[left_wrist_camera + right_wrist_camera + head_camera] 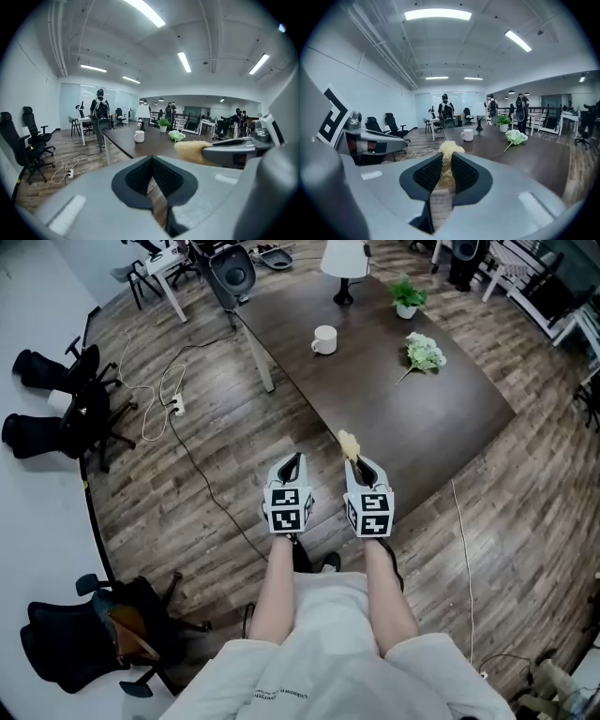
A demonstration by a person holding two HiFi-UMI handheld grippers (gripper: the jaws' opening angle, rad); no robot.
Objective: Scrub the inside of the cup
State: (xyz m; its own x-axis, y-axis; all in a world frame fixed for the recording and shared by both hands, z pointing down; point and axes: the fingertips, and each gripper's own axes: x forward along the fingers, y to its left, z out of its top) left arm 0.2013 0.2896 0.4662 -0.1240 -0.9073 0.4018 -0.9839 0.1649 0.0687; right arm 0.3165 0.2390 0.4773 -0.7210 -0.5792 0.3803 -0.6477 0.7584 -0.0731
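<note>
Standing just short of the near corner of a dark table, a person is holding a gripper in each hand, both pointing forward side by side over the wood floor. The hands themselves are hiding behind the grippers' bodies; only the bare forearms are showing.

The right gripper is pinching a pale yellow, fibrous scrubber. In the right gripper view its jaws are pressing tight on the strands, the tuft is poking out past the tips, and the lower part is disappearing between the dark pads, so its far end cannot be made out. The left gripper is carrying nothing: its jaws are sitting together, with only a thin slit of floor showing beneath where the pads meet.

The cup, white, is standing upright on the far part of the table, well apart from both grippers. Its inside is too small to read from the head view and is facing away from both gripper views. Beyond it a lamp is being cut off by the top edge, a potted plant is standing near it, and white flowers are lying to the cup's right. People at the back of the room are appearing too small to make out.
</note>
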